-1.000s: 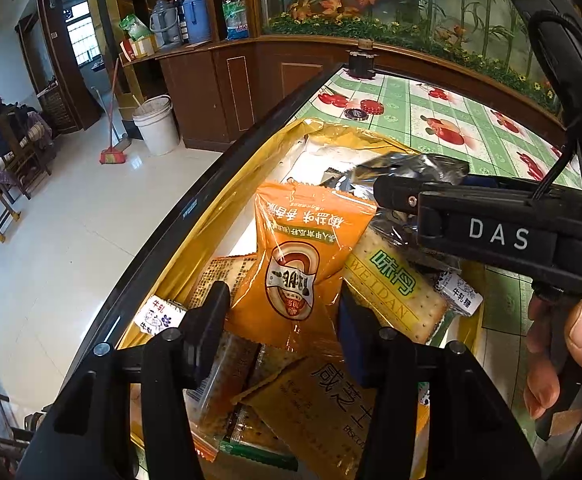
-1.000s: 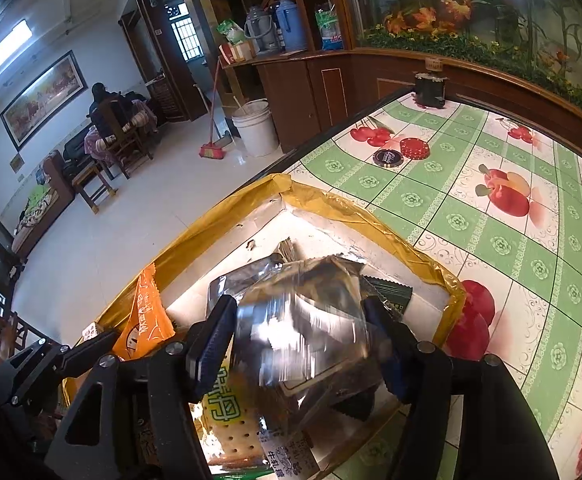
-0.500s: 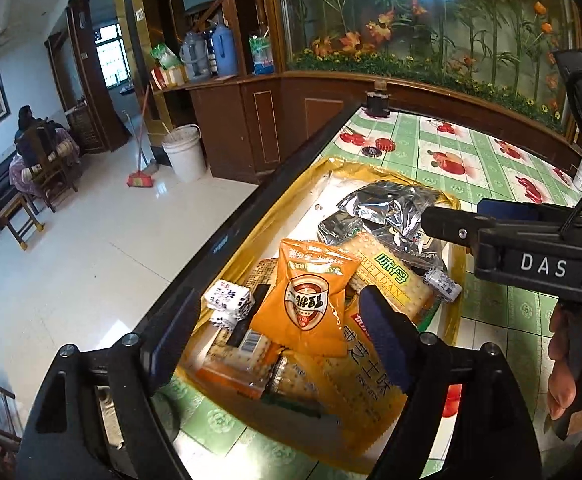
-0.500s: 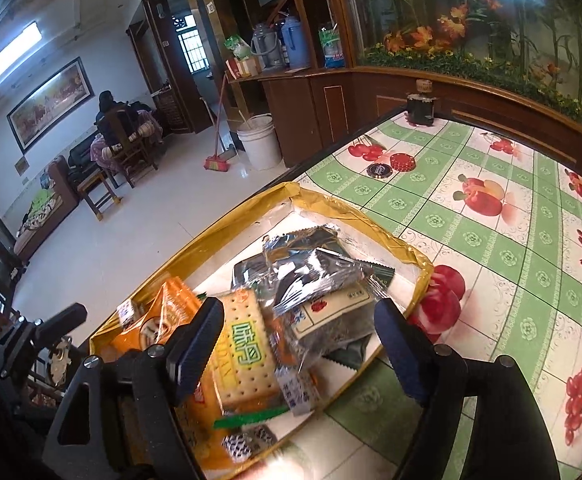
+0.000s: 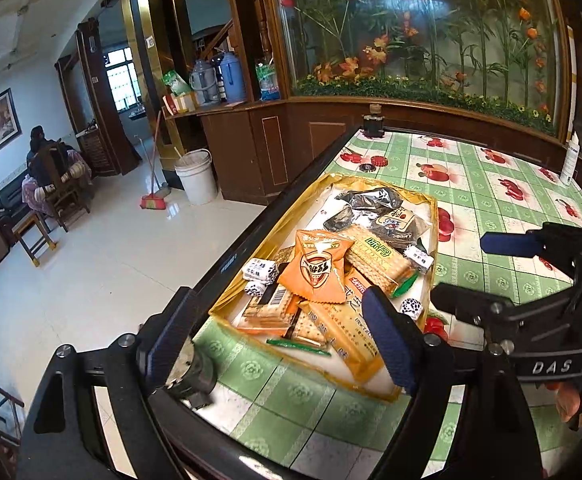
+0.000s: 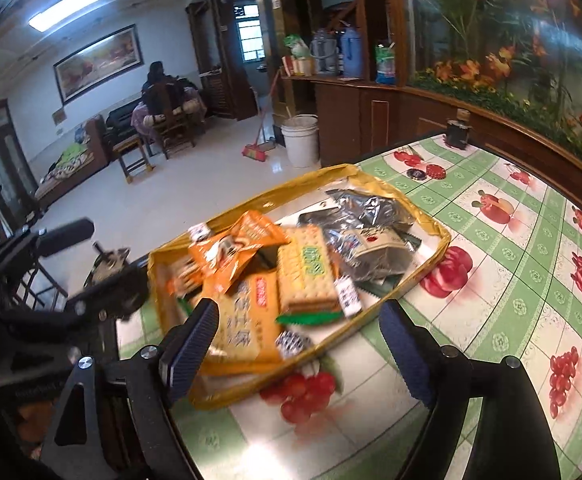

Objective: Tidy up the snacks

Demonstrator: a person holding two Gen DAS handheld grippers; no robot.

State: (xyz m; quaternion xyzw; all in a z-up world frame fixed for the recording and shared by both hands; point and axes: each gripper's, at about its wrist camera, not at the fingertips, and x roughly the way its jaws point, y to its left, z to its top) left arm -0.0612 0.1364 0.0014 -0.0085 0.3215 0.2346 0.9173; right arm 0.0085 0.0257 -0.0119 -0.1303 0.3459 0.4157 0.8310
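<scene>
Both the left tool [image 5: 279, 340] and the right tool [image 6: 295, 344] hang spread and empty; the right tool's black frame reads "DAS", above the yellow-rimmed snack tray [image 5: 434, 216].

Ahead of my left gripper [image 5: 279, 338] the tray [image 5: 433, 216] sits on the table [image 5: 491, 196], along its left edge. In the tray, the chip bag [image 5: 318, 270] lies on the cracker packs [image 5: 375, 260], foil packets [image 5: 375, 200] behind them. My right gripper [image 5: 471, 272] is to the right, over the table.

Green fruit-print table [image 5: 487, 196]: yellow snack tray [image 5: 434, 216], dark jar [image 5: 373, 125], perhaps two bottle caps [image 5: 373, 163].
</scene>
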